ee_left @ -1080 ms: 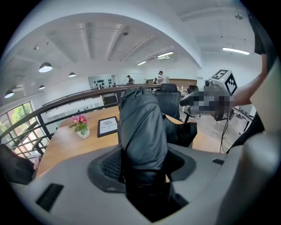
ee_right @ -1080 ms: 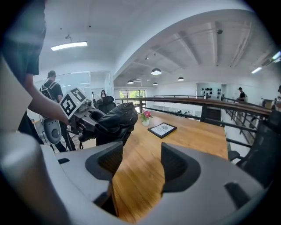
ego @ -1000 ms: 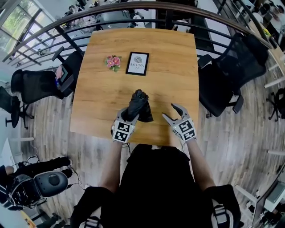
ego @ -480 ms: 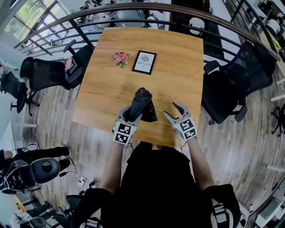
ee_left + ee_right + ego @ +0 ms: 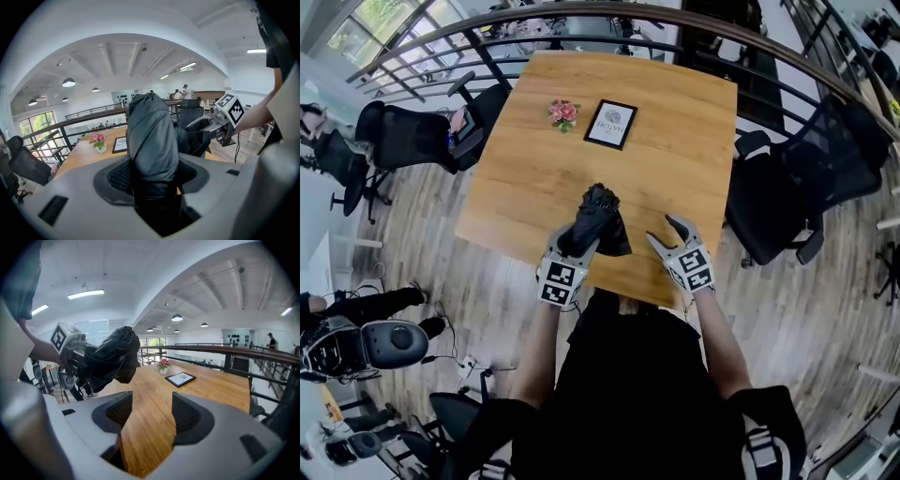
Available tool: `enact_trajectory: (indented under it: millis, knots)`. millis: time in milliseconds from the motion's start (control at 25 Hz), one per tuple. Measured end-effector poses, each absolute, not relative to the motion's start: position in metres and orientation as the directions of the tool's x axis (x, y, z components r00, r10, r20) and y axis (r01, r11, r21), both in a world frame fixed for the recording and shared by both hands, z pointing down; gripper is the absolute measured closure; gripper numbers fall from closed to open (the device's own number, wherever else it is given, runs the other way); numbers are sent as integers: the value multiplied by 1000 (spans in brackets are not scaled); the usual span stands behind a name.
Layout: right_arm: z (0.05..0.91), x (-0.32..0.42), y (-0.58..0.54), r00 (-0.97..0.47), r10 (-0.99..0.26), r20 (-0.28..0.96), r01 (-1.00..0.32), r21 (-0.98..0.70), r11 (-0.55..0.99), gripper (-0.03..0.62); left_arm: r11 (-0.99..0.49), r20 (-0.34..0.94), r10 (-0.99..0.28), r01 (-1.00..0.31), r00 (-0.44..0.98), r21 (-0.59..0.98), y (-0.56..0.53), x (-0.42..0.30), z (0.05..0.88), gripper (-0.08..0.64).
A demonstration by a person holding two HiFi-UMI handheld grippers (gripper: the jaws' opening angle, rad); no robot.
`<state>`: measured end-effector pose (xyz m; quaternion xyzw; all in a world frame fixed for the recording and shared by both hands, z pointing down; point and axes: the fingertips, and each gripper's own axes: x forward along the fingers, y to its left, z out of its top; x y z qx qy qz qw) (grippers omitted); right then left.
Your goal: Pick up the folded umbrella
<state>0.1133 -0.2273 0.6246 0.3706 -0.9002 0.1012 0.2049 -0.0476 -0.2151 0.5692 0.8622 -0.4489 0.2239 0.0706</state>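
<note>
flowers (image 5: 563, 112) & framed card (image 5: 610, 124) well beyond umbrella (image 5: 595, 220)

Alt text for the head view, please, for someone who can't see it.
The left gripper grips a black folded fabric umbrella over the near part of a square wooden table. The right gripper beside it is empty, its fingers closing. A black-framed picture and pink potted flowers sit at the far side.

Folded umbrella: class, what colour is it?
The folded umbrella is plain black, shown best in the right gripper view.
</note>
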Motion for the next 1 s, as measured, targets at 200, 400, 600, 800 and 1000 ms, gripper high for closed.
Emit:
enact_trajectory:
  millis: [200,400,600,800,1000]
  knots:
    - [625,119,-218,-651,-616,443,-695,-23,718,330,-566,436,-762,-820,478,-90,-201,-41,565,307]
    - [622,125,-210,-657,-610,442,-686,-14,728,330,-553,432,-771,-828,467,-93,-189,-35,564,307]
    - [622,131,-203,-664,-608,436,-679,-11,734,330,-548,430,-776,-831,461,-98,-182,-28,564,307]
    - [625,136,-201,-668,-604,436,-675,-13,738,330,-544,433,-778,-834,456,-99,-179,-24,567,307]
    - [623,140,-202,-671,-601,434,-671,-12,741,330,-538,433,-781,-837,450,-102,-180,-20,566,307]
